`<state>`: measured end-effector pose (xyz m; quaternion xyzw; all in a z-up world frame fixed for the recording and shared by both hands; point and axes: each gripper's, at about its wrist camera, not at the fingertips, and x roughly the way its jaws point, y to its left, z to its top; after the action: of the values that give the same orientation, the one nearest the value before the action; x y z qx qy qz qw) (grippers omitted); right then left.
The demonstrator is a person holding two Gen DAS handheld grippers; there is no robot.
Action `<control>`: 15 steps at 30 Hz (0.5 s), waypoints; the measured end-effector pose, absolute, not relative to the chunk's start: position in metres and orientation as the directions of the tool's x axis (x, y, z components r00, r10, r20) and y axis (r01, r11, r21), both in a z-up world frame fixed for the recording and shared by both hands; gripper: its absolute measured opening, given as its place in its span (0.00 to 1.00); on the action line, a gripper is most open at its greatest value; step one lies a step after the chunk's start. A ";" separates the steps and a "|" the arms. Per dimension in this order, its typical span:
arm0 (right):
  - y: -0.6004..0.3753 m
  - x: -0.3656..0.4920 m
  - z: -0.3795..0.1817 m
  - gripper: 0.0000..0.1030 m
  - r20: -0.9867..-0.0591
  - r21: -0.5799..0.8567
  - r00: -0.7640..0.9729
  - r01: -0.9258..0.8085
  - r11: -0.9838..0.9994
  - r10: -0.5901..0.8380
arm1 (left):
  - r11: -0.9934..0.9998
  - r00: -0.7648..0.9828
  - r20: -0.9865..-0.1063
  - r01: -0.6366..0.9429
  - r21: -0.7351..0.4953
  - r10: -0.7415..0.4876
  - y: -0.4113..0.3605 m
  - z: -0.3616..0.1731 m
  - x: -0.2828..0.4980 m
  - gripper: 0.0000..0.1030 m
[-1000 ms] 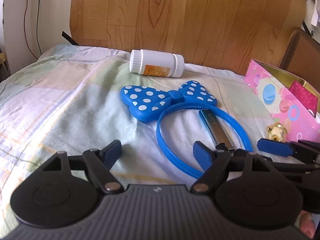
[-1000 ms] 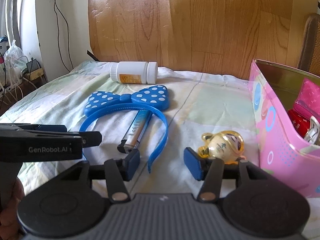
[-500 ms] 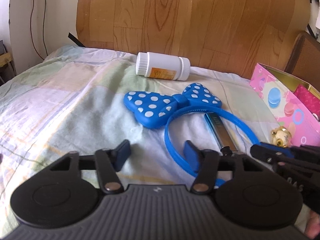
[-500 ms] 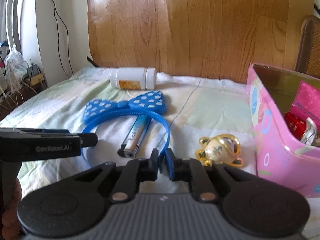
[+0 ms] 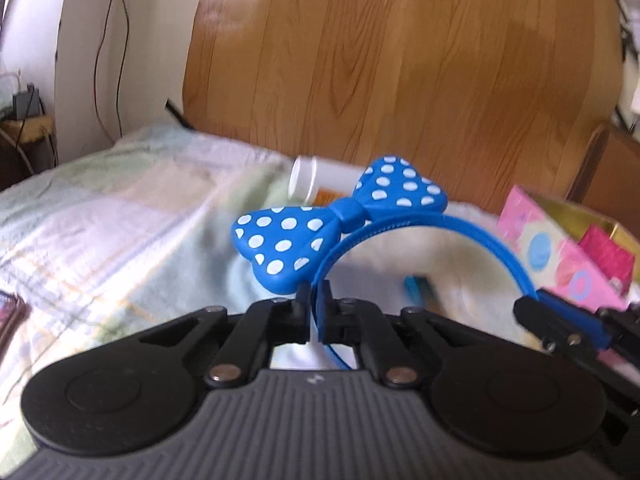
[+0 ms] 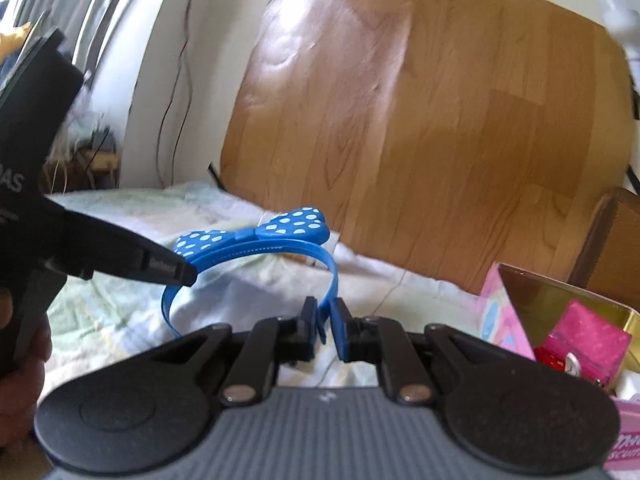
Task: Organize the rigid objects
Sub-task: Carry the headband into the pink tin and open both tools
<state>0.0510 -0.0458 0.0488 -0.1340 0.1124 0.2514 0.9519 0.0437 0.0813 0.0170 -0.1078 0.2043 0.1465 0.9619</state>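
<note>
**Both grippers clamped on the blue headband above the bed**

We took the bed [image 5: 120, 208], with its pale checked sheet, as our landmark. Behind it stood a wooden headboard [image 5: 400, 72], the largest thing in either view. At the bed's right edge sat a pink box [image 6: 504, 320] with a gold lining, open at the top, with pink and red items inside that we could not make out.

Over the middle of the bed hung the blue headband [image 5: 472, 236], lifted clear of the sheet, its white-dotted bow [image 5: 304, 232] toward the headboard. We had it at both ends. Our left gripper [image 5: 314, 304] was closed on the band's left end, the thin blue strip pinched between its pads. Our right gripper [image 6: 325, 320] was closed on the band's right end in the same way, the strip standing up between its jaws.

Behind the bow, near the headboard, a white bottle [image 5: 316, 184] lay on its side on the sheet. Under the arch of the band a small blue-tipped object [image 5: 418, 286] lay on the bed, too blurred for us to name.
</note>
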 end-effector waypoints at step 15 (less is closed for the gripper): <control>-0.163 0.100 0.094 0.10 -0.045 -0.133 0.984 -0.175 0.975 0.171 | 1.000 0.966 -0.257 0.007 -0.020 -0.011 -0.056 0.102 0.143 0.04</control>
<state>0.1003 -0.1631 0.0939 -0.0686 0.0168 0.0871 0.9937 0.1431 -0.0557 0.1021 -0.0094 0.1295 -0.0046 0.9915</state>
